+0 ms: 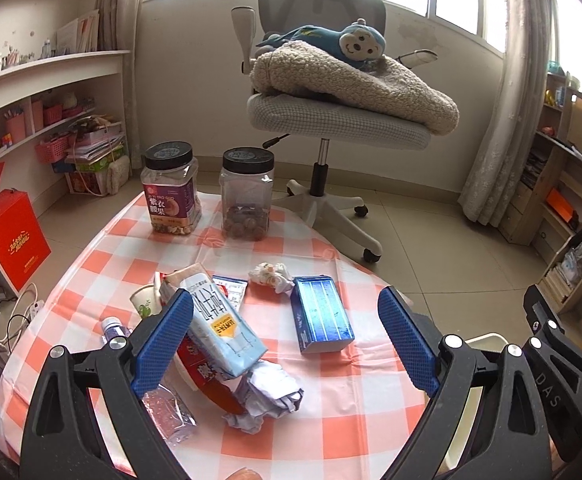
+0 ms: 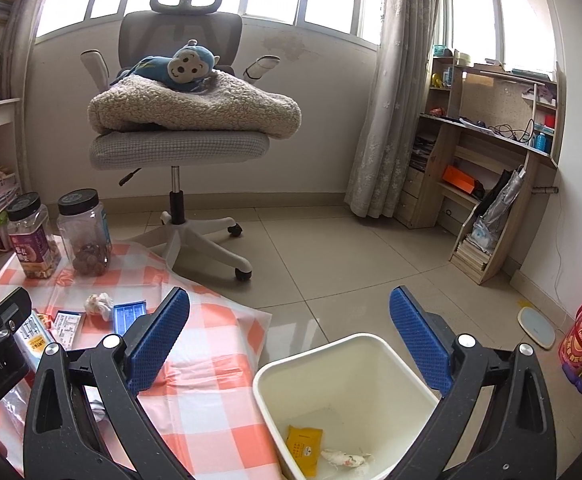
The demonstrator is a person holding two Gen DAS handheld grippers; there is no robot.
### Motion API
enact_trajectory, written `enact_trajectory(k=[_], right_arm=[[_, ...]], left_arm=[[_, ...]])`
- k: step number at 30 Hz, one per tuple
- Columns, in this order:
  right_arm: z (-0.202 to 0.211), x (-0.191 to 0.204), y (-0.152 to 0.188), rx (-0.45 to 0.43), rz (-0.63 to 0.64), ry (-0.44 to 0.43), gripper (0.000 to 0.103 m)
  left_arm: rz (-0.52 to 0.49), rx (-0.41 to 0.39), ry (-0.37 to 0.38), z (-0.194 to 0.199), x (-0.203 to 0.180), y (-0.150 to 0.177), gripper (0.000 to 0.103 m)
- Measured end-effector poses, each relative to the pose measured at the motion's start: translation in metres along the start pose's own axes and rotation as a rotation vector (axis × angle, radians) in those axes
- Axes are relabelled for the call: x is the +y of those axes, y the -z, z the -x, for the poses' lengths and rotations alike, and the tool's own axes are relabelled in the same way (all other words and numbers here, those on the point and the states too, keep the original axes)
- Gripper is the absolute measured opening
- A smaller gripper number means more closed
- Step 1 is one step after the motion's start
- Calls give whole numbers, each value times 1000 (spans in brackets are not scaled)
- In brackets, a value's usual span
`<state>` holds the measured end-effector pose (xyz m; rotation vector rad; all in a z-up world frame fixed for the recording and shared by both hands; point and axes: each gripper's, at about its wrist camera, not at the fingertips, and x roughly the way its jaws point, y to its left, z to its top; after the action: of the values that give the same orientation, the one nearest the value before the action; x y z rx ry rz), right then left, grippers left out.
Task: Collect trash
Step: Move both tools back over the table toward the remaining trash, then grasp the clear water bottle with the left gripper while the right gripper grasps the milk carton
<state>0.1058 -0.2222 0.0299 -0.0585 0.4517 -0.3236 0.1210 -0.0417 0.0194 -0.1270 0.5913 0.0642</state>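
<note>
Left claw gapes wide over a light, crushable milk carton — grip its flat sides. Right claw, wide too, hovers above the bin, probably empty-handed.

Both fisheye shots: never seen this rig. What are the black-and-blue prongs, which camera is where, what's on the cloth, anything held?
The prongs are handheld two-finger grippers, one in each of a person's hands; no robot arm. Each carries a camera looking forward along its fingers.

Left wrist view: the left gripper is open and empty above the checkered cloth. Under it lie a pale blue carton, a blue box, a crumpled paper ball, a smaller paper wad, a paper cup and other wrappers. Two black-lidded jars stand at the far edge.

Right wrist view: the right gripper is also open and empty, above a white bin that stands on the floor beside the cloth. The bin holds a yellow packet and a crumpled scrap.

Nothing is held.
</note>
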Motion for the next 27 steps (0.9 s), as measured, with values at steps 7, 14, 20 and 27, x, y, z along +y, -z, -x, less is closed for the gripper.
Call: enact_trajectory(k=[7,14,20,27], right_arm=[[1,37,-1,10,17,-71,96],[-5,85,3,60,63,-181,96],[-14,132,13,126,137,-292,96],[-33,170,17,211,212,-423,96]], left_arm=[[53,50,-61,-7,42,1,91],[123,109,-125,-15,89,3,91],[239,238,-147,-34,140,16,91],[416,487,-153,-85,199,46,91]])
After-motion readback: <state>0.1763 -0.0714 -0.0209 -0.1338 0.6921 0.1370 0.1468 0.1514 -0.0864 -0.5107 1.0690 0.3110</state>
